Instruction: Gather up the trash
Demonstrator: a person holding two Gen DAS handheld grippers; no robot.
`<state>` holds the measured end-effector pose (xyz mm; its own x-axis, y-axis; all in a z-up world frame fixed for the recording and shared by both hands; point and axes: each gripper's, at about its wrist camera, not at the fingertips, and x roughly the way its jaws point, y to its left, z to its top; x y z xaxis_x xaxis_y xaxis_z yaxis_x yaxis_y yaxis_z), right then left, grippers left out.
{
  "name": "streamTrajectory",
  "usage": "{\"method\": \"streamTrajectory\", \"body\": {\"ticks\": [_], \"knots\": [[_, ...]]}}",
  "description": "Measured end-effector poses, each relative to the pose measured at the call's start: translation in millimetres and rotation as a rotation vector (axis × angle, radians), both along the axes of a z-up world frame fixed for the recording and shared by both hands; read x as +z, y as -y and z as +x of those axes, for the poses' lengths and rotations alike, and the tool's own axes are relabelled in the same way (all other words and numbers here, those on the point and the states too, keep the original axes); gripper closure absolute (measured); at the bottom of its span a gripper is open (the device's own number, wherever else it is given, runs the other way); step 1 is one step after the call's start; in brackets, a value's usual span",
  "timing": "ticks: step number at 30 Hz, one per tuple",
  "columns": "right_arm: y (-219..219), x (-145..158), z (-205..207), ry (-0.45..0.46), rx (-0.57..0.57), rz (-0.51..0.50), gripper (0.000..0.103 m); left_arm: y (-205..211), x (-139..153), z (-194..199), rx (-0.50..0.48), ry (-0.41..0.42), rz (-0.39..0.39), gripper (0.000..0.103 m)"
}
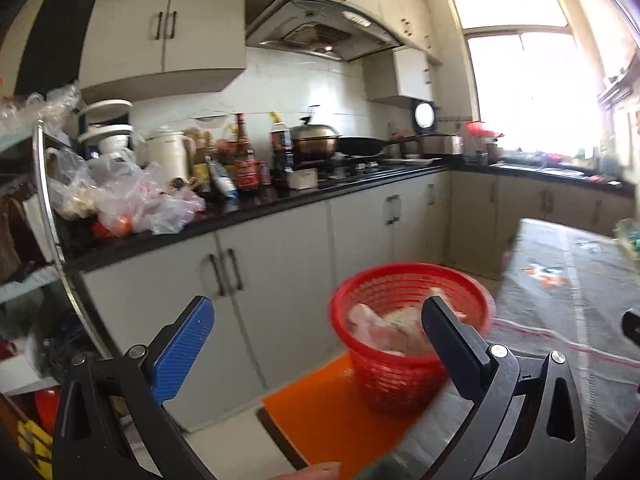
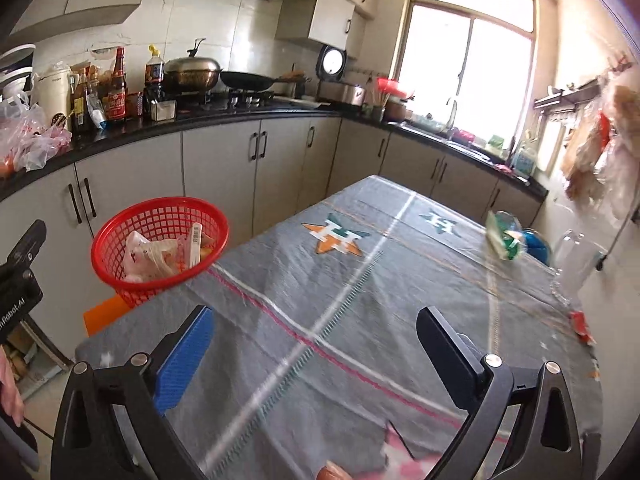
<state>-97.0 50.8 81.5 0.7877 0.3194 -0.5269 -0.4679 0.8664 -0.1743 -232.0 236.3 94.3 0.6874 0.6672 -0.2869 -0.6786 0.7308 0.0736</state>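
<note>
A kitchen table under a grey patterned cloth (image 2: 360,300) fills the foreground. Above it the right gripper (image 2: 314,350) hangs with jaws spread, empty. The left gripper (image 1: 318,340) is likewise wide apart, holding nothing. Beside the table's edge, a red mesh basket (image 2: 160,216) holds crumpled wrappers (image 2: 150,258). Farther off, a green packet (image 2: 505,236) lies on the cloth.
</note>
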Motion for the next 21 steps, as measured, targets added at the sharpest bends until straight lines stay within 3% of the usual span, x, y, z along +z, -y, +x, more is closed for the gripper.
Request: {"method": "streamTrajectory", "body": {"ticks": [4, 10, 21], "knots": [[22.3, 0.2, -28.0, 0.013, -0.024, 0.018, 0.001, 17.0, 1.4, -19.2, -0.015, 0.038, 0.017, 0.000], [45.0, -2.1, -55.9, 0.003, -0.056, 0.051, 0.001, 37.0, -0.8, -25.5, -0.069, 0.002, 0.028, 0.000], [54.9, -8.0, -58.9, -0.019, -0.068, 0.051, 0.001, 52.7, -1.1, -18.1, -0.094, -0.031, 0.063, 0.000]]}}
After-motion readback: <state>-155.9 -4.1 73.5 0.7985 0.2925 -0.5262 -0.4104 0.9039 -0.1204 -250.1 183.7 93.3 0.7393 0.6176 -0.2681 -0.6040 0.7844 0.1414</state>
